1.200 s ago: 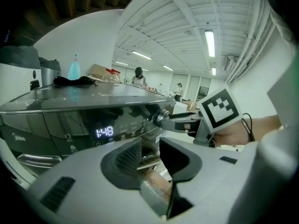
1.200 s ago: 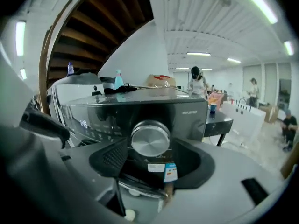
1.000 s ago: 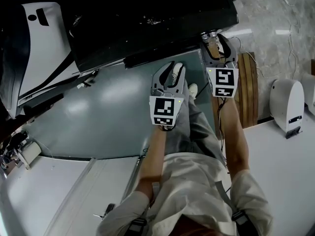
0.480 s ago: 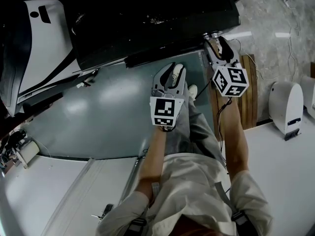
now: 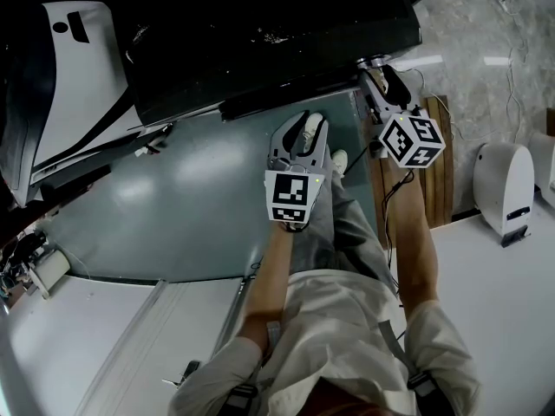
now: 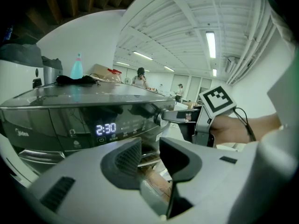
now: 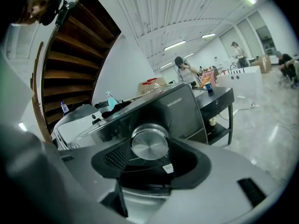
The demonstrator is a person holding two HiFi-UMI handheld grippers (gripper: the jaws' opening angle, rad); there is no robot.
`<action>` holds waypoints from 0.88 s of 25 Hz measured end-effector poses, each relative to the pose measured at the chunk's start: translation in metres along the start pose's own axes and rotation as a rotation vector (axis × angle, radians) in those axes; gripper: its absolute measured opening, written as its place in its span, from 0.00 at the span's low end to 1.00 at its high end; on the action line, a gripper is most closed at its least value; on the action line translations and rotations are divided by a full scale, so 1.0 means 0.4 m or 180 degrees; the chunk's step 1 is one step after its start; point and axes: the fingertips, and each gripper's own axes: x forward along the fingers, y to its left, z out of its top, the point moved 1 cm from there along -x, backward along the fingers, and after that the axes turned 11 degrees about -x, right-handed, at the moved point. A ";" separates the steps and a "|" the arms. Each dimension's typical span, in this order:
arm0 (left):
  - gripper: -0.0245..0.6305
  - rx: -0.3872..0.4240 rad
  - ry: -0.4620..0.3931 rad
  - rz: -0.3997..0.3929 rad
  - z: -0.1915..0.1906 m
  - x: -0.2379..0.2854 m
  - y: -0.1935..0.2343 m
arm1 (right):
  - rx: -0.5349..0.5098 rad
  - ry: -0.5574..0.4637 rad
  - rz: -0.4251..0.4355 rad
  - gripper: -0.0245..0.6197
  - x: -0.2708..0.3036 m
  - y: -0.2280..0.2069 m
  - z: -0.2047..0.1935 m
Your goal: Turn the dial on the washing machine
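Panels of smooth dark gloss make up the washing machine [image 5: 260, 33] at our upper left, its front lit by a display [image 6: 106, 128] reading 2:30. A blue bottle [image 6: 76, 68] and a crumpled black cloth [image 6: 77, 80] show over its top edge. Our left tongs [image 5: 310, 126] hang before that front above the grey-green floor [image 5: 173, 198], ribbed pads a narrow gap apart, nothing between them. Further right, our right tongs [image 5: 379, 68], rolled so their marker cube [image 5: 413, 139] sits cornerwise, have just been closing on the dial [image 7: 149, 143]. It is a round brushed-metal knob at the machine's right front corner, and they grip it on both sides. Beside them stands a slatted wooden frame [image 5: 434, 159], then a rounded white device [image 5: 507, 185].
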 end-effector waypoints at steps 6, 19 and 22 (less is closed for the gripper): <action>0.23 -0.0009 0.0010 -0.0015 -0.001 0.003 -0.005 | 0.0344 -0.0062 0.0069 0.43 0.001 -0.005 0.000; 0.23 -0.0026 0.0025 -0.0006 -0.014 0.006 -0.002 | 0.1173 -0.0264 0.0216 0.44 0.000 -0.018 -0.009; 0.23 -0.0031 0.0027 -0.0007 -0.015 0.007 -0.003 | 0.1333 -0.0296 0.0245 0.44 0.001 -0.018 -0.010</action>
